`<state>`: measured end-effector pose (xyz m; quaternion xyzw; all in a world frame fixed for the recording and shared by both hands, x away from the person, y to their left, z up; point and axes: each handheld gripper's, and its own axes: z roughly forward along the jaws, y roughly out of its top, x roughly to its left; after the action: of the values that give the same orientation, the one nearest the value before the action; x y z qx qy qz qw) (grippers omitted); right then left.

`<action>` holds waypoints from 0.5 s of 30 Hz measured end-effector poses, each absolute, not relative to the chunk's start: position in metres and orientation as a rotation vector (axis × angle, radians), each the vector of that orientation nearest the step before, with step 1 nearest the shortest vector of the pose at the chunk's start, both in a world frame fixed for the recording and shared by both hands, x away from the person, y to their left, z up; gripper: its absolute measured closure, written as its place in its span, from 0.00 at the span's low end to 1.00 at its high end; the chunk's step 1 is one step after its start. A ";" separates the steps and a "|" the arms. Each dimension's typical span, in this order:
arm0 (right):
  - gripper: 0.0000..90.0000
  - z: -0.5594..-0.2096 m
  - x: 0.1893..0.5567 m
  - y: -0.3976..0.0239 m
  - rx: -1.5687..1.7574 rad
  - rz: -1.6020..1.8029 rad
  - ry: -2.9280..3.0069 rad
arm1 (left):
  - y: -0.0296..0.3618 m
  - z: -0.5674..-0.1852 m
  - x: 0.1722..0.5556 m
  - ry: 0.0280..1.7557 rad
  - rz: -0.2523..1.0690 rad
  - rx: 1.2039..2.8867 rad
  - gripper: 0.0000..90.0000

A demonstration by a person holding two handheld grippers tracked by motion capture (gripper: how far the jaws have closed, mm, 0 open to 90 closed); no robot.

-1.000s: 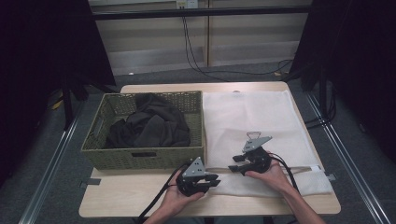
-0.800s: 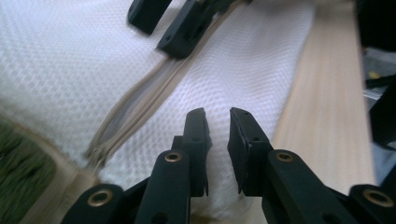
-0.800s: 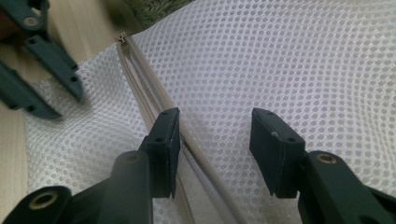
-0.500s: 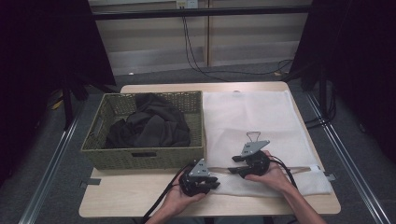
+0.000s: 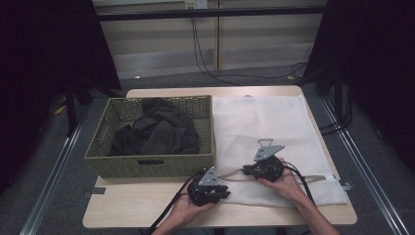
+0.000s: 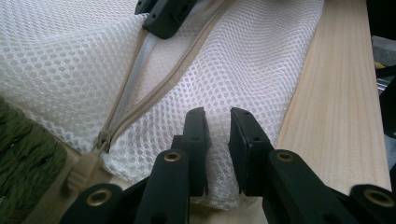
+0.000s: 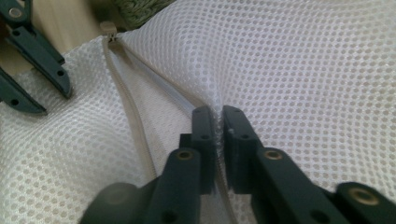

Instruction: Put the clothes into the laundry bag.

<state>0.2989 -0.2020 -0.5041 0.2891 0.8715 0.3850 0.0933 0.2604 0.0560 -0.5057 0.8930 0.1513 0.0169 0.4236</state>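
Mesh bag (image 5: 274, 127) lies flat on the table (image 5: 147, 205), zipper (image 6: 140, 88) partly open. Left gripper (image 6: 217, 116) pinches the near edge; right gripper (image 7: 218, 116) has just clamped the far one. Clothes (image 5: 156, 129) sit in the basket (image 5: 147, 164), so loading's left.

A pale wooden table (image 5: 147, 205) stands on grey floor (image 5: 54, 196). Behind the table runs a light panelled wall (image 5: 254, 39) with black cables (image 5: 205, 58); dark curtains (image 5: 44, 49) flank the table.

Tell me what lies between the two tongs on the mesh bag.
In the high view, the open zipper of the mesh bag runs between the left tongs and the right tongs.
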 end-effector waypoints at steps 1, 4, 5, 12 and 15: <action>0.97 -0.503 0.299 -0.202 0.864 1.139 2.591 | 0.056 -0.506 0.260 0.376 0.047 2.235 0.85; 0.98 -0.501 0.300 -0.204 0.893 1.175 2.584 | 0.056 -0.506 0.261 0.382 0.040 2.233 0.85; 0.98 -0.500 0.301 -0.205 0.897 1.190 2.578 | 0.056 -0.506 0.261 0.374 0.041 2.235 0.85; 0.98 -0.481 0.298 -0.215 0.930 1.343 2.484 | 0.055 -0.506 0.260 0.368 0.053 2.234 0.83; 0.98 -0.474 0.298 -0.216 0.933 1.370 2.454 | 0.054 -0.506 0.259 0.367 0.058 2.233 0.83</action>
<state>0.2978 -0.2162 -0.4739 0.3137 0.8254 0.4608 0.0898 0.2593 0.0543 -0.5060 0.8930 0.1466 0.0233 0.4249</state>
